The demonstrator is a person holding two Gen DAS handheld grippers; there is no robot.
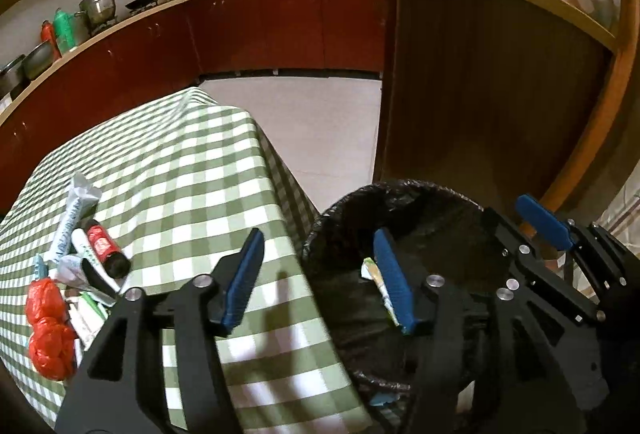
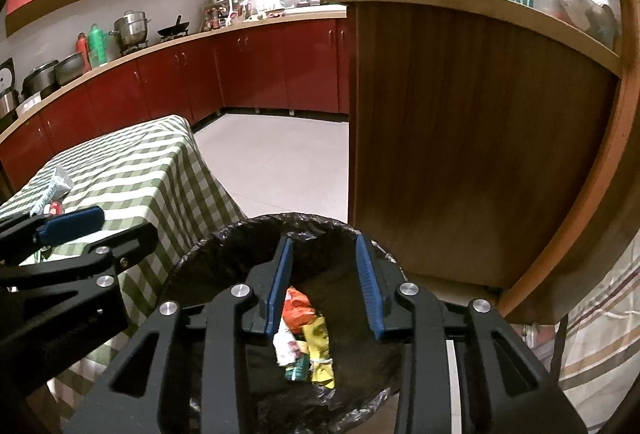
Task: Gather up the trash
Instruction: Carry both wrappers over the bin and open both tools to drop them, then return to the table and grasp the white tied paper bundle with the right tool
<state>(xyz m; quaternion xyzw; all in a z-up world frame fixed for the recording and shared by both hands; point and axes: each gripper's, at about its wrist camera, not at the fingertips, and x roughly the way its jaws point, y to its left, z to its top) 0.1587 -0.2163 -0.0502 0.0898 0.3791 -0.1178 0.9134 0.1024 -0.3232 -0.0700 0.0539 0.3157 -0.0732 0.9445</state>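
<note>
At the bottom centre of both frames we see the black-lined bin, and both grippers stand over it, so we judge the dropping step is finishing; wrappers already lie inside. The left gripper is about half open and the right gripper a little less, both holding nothing. Next we should go back to the remaining trash on the checked table, at the lower left of the left wrist view.

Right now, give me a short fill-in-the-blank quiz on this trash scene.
1. The trash bin is lined with a ____ bag.
2. The tablecloth is checked white and ____.
3. Between the right gripper fingers there is ____.
4. The crumpled bags on the table are ____.

Missing words: black; green; nothing; red
</note>
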